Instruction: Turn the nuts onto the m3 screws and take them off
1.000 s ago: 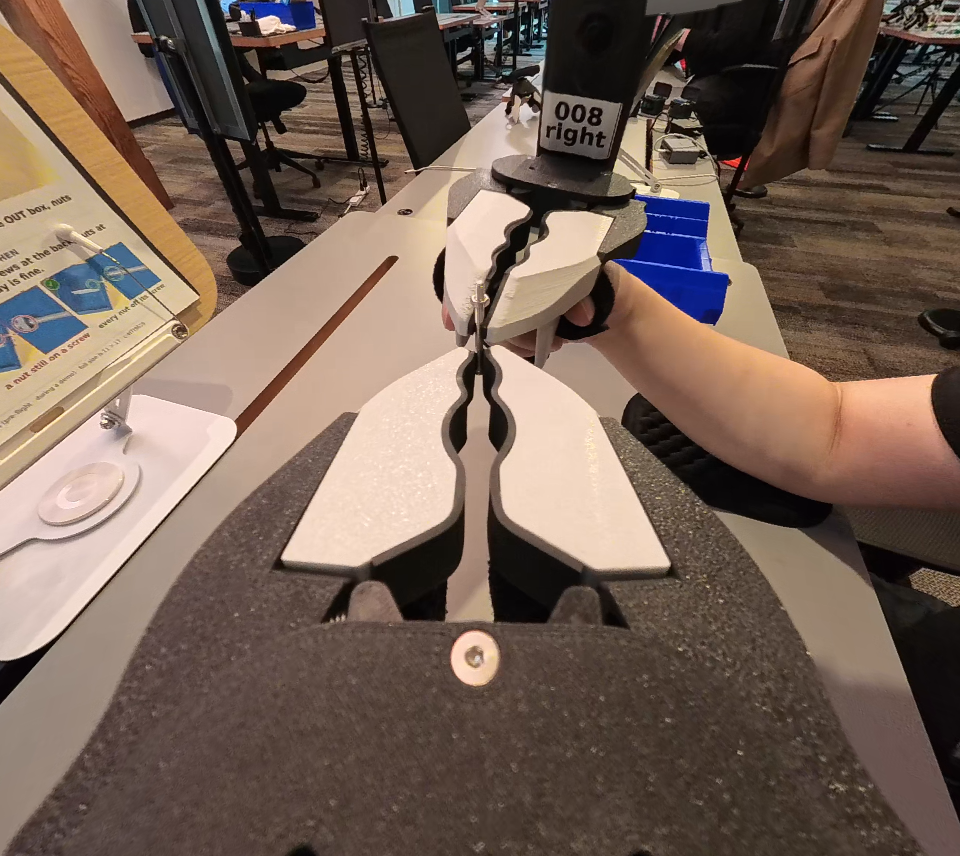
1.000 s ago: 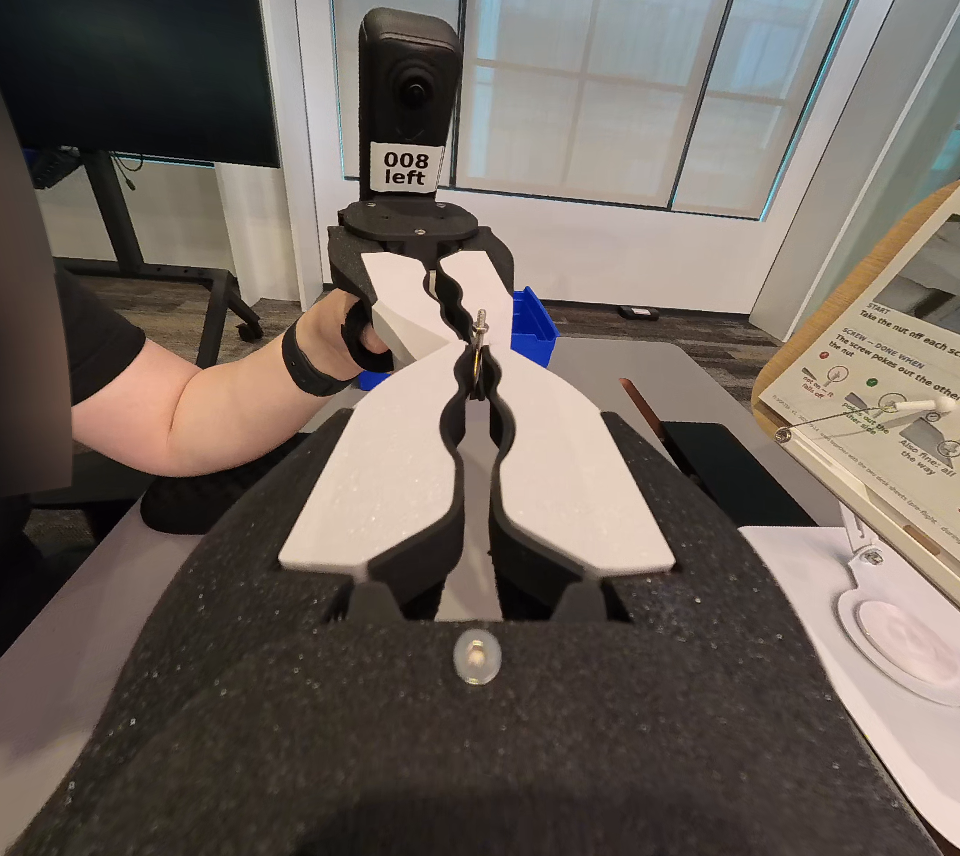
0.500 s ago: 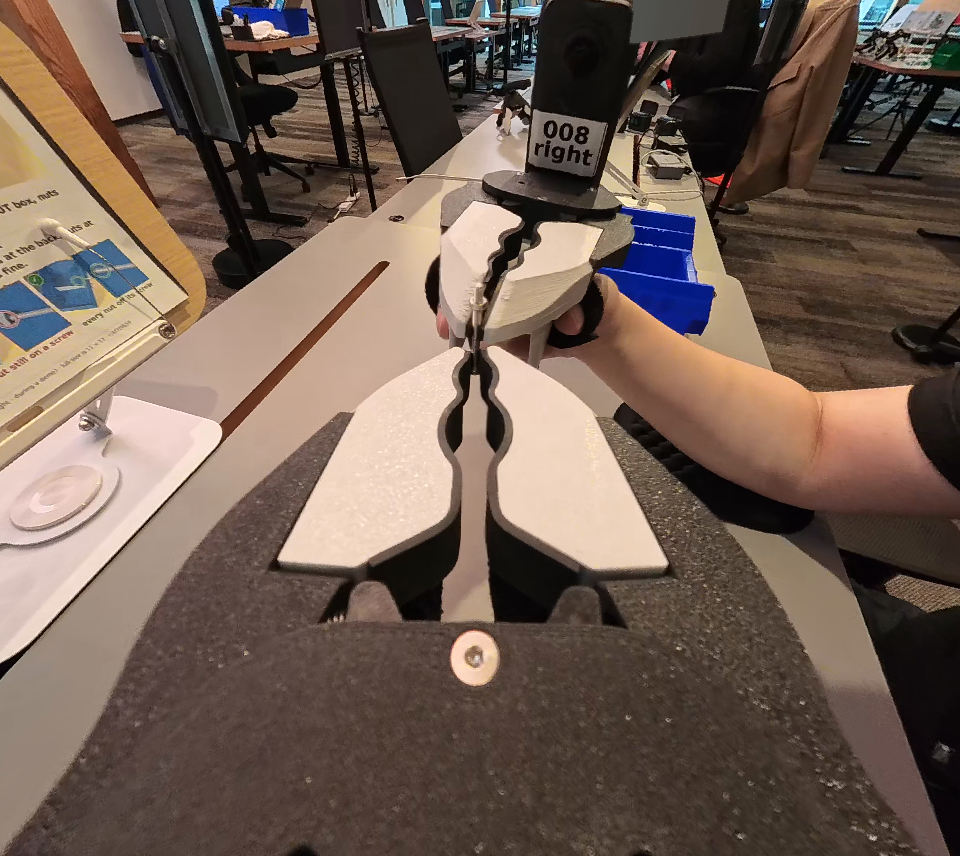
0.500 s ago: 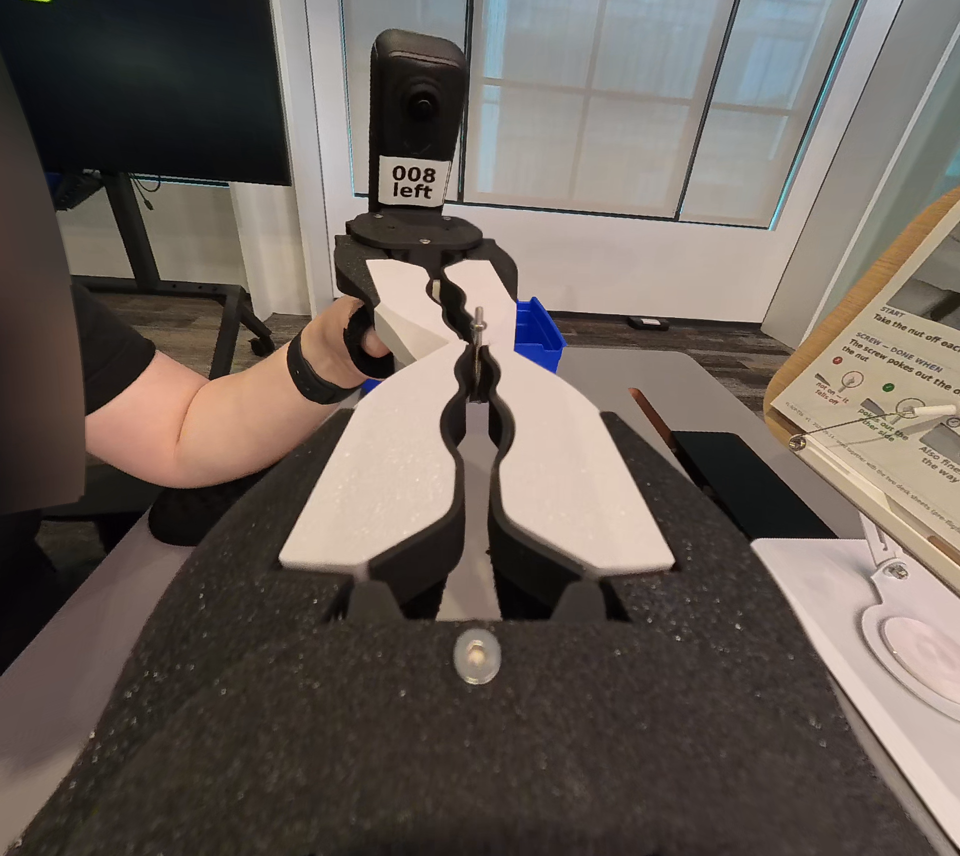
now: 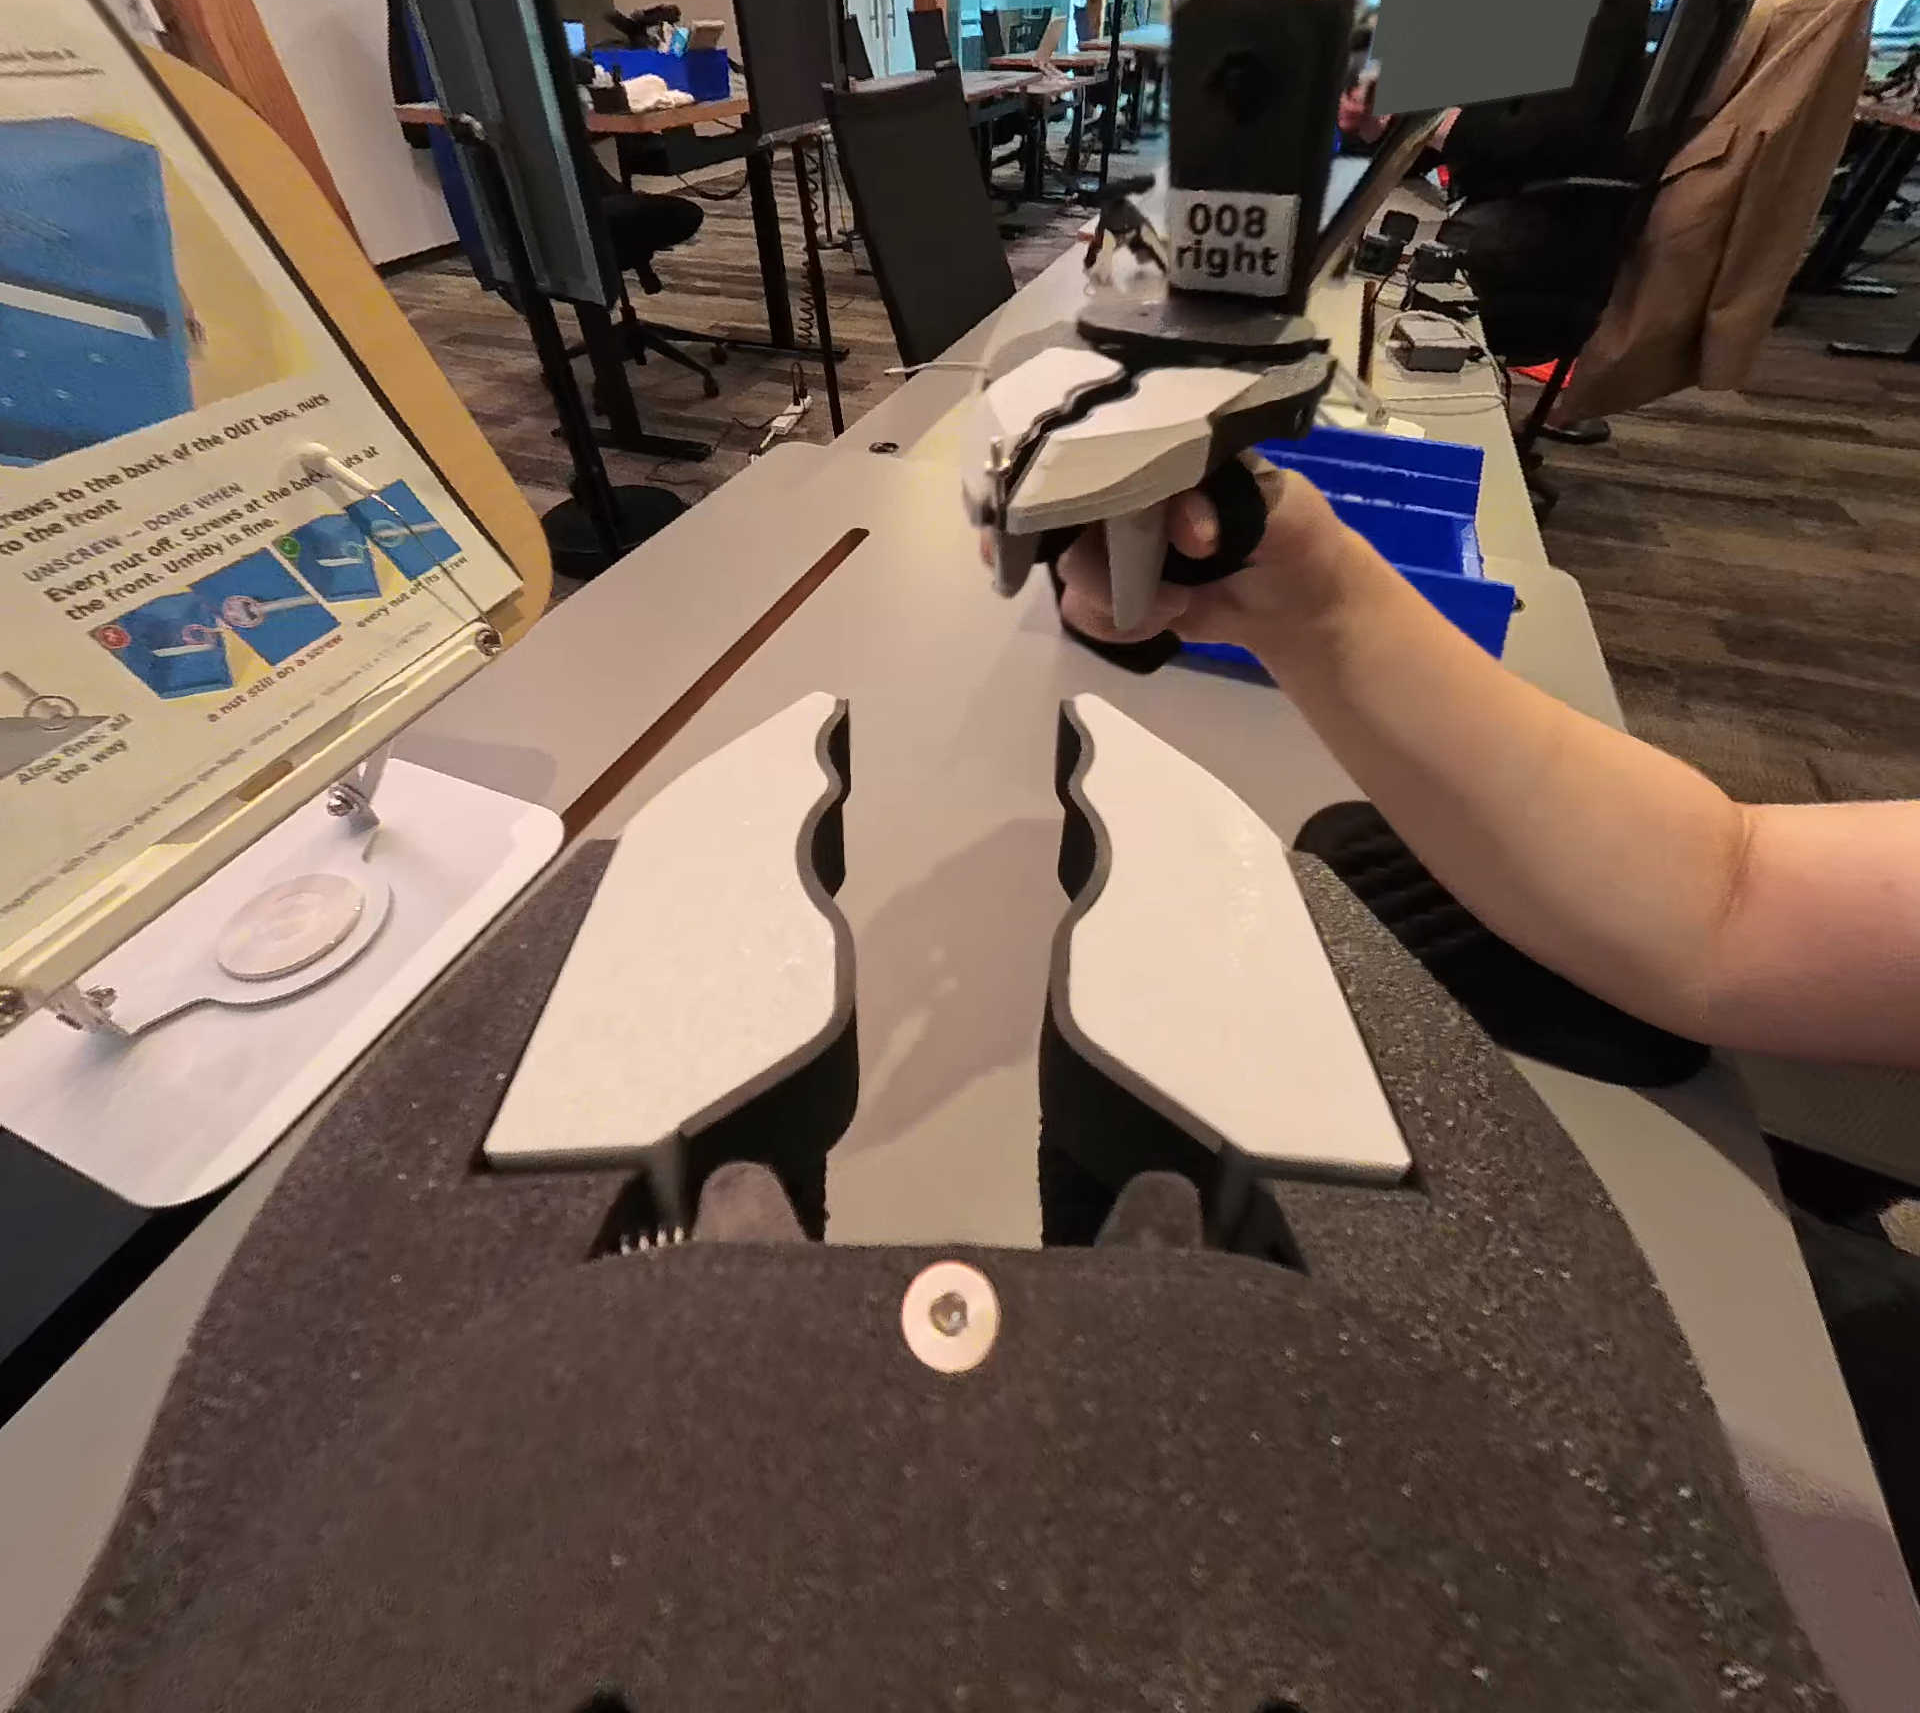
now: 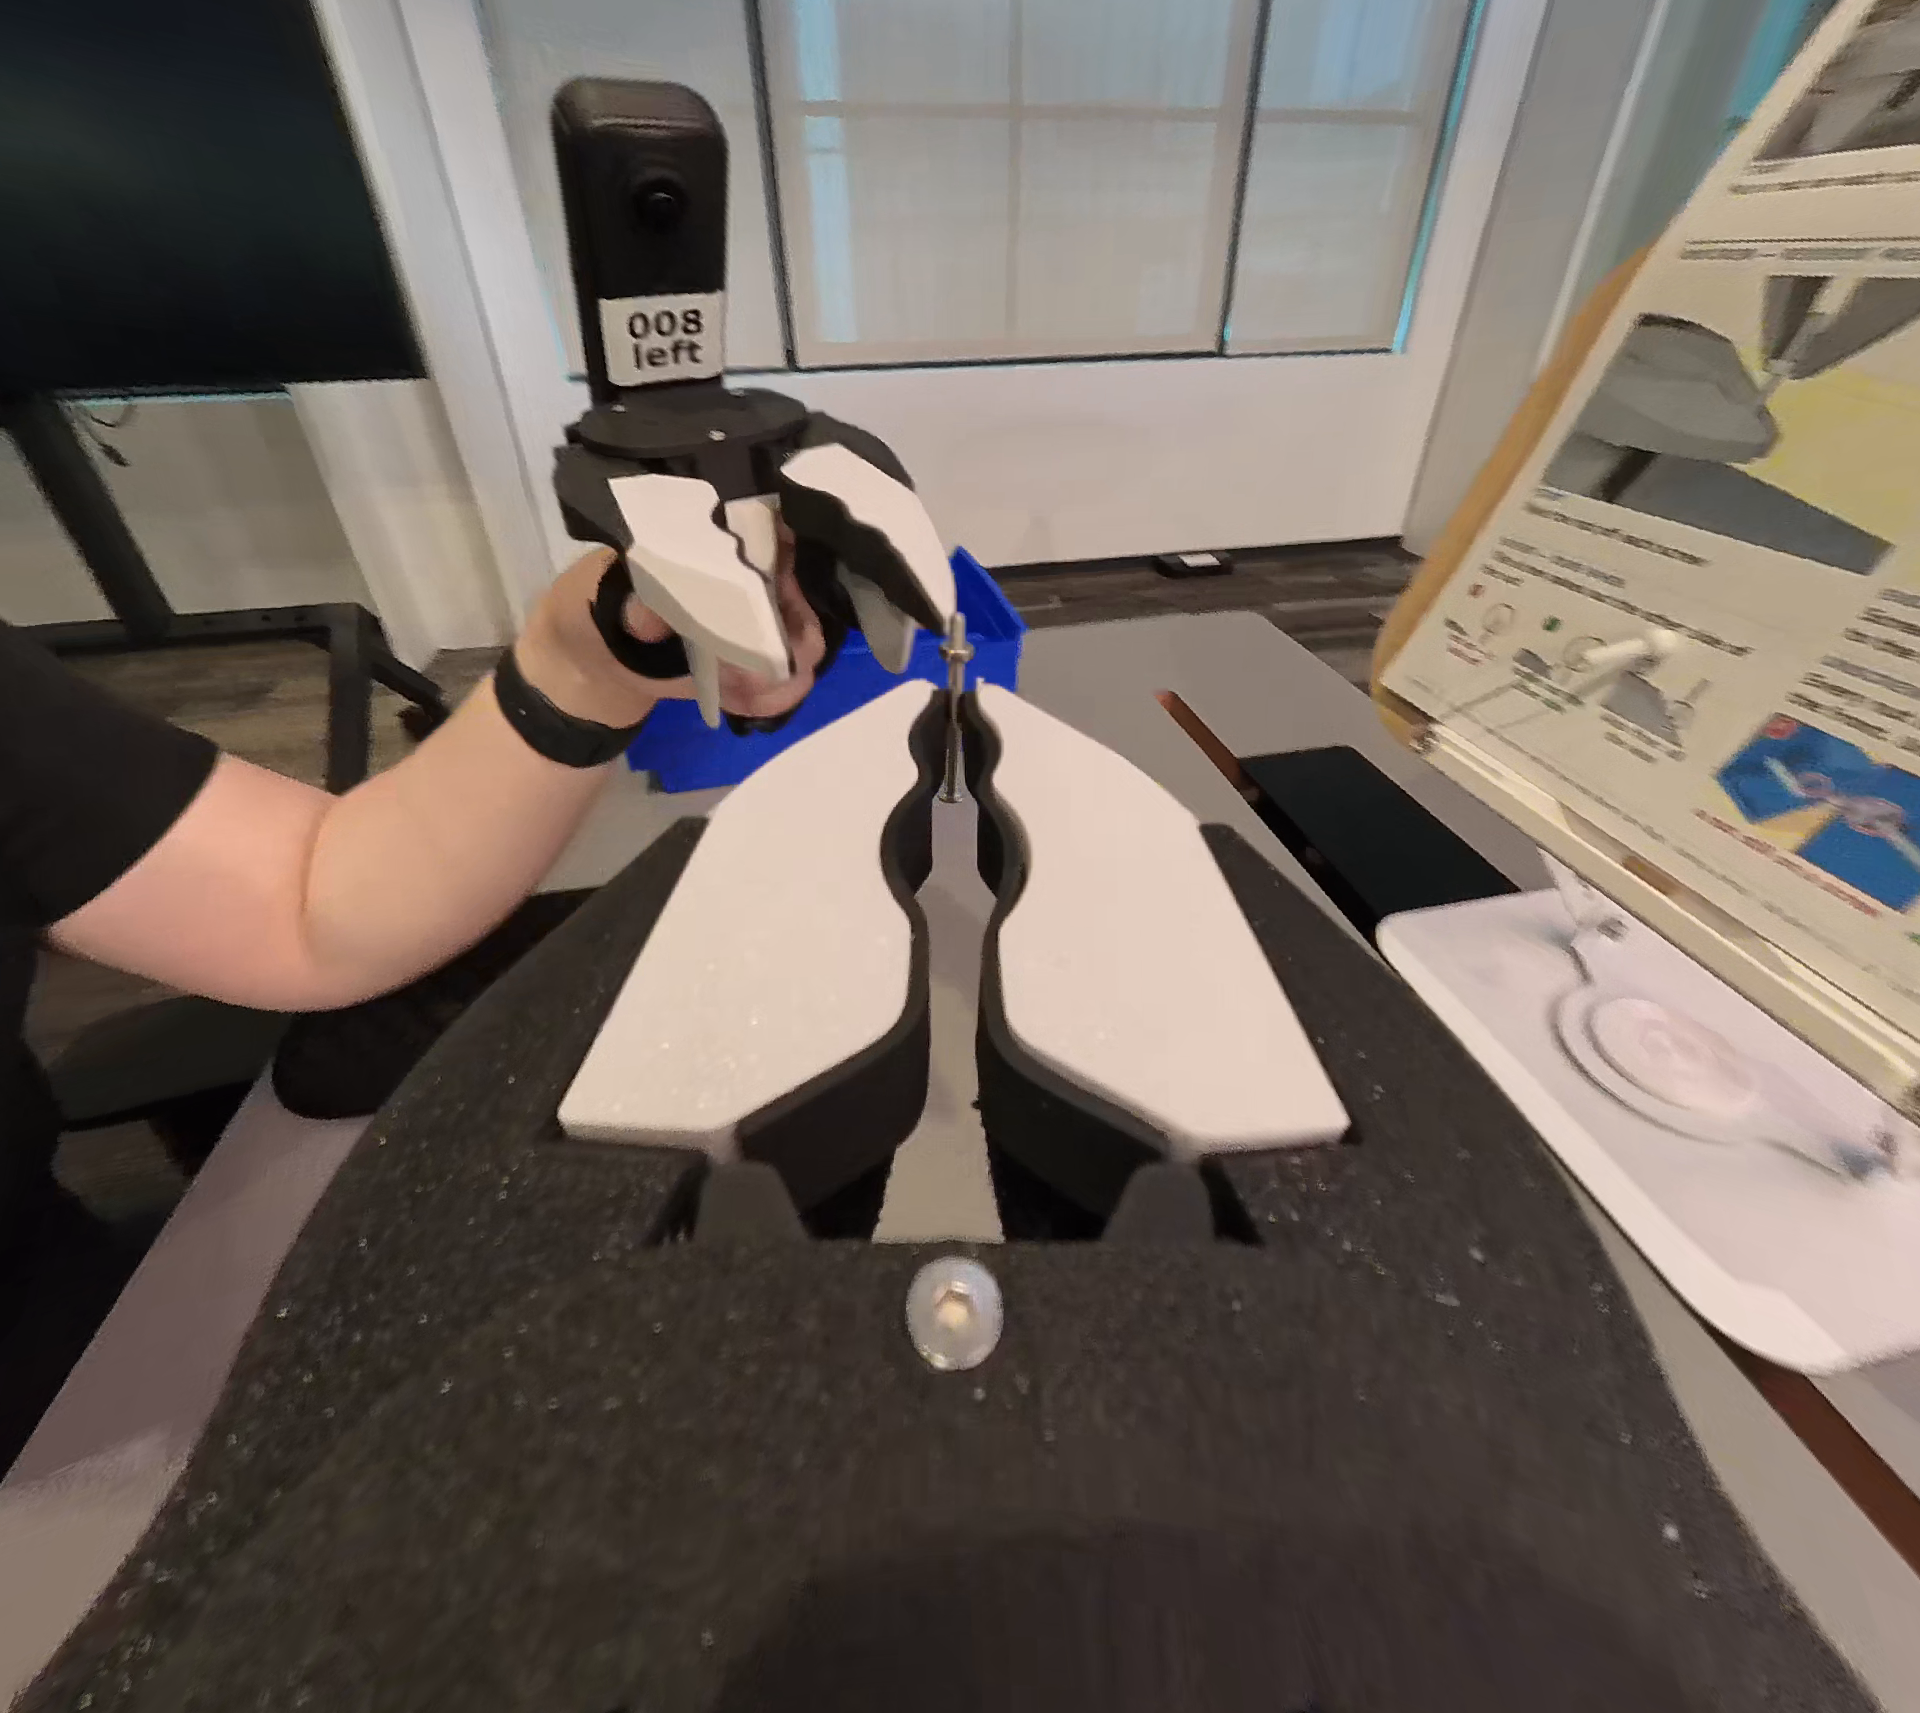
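In the right wrist view my right gripper (image 6: 951, 695) is shut on a thin metal screw (image 6: 950, 728) that stands upright between its tips. A small nut (image 6: 954, 651) sits on the screw just above the tips. My left gripper (image 5: 956, 713) is open and empty, with its jaws wide apart over the grey table (image 5: 935, 583). It also shows in the right wrist view (image 6: 847, 655), open, just up and left of the screw. The right gripper also shows in the left wrist view (image 5: 989, 520), shut, with the screw (image 5: 995, 474) blurred at its tip.
Blue bins (image 5: 1382, 510) stand on the table behind the right gripper's hand; one blue bin (image 6: 982, 614) shows behind the left gripper. An instruction board (image 5: 208, 520) on a white base (image 5: 260, 1019) stands to one side. A black pad (image 5: 1455, 936) lies under the forearm. Spacing between my two grippers at the tips: around 6 cm.
My left gripper has opened, let go of the screw's top end and drawn back. The right gripper has kept hold of the screw with the nut on it.
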### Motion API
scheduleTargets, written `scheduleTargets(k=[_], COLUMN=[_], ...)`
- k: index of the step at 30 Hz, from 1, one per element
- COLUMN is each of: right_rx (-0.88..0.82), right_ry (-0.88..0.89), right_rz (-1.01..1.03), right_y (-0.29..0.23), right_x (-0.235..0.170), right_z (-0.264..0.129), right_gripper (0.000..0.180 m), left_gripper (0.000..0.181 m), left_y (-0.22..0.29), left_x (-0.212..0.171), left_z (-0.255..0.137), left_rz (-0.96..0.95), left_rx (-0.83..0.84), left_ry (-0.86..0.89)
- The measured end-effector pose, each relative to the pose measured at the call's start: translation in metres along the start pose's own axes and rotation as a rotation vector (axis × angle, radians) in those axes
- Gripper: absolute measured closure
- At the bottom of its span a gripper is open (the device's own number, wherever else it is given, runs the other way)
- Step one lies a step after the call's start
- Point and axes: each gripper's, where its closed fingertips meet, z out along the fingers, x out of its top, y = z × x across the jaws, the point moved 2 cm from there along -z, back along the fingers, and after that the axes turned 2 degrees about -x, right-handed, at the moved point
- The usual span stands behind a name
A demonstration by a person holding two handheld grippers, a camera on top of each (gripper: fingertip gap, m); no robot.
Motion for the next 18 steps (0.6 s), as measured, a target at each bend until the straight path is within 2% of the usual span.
scheduleTargets(k=[5,9,12,15,18], right_rx=[-0.218,-0.541,-0.777,-0.979,-1.051], right_ry=[-0.079,-0.329,-0.553,-0.771,-0.883], right_rz=[0.016,0.045,0.157,0.319,0.511], right_y=[0.013,0.035,0.049,0.056,0.055], right_x=[0.028,0.031,0.010,-0.032,-0.080], right_z=[-0.055,-0.148,-0.239,-0.329,-0.385], right_gripper=[0.177,0.177,0.177,0.177,0.177], left_gripper=[0.147,0.147,0.147,0.148,0.148], left_y=[-0.003,0.002,0.006,0.009,0.011], left_x=[0.002,0.000,-0.002,-0.004,-0.006], left_z=[-0.007,-0.004,0.000,0.007,0.011], left_rz=[-0.026,-0.017,-0.006,0.003,0.011], left_rx=[-0.006,-0.019,-0.019,-0.014,0.000], left_ry=[0.025,-0.005,-0.023,-0.051,-0.069])
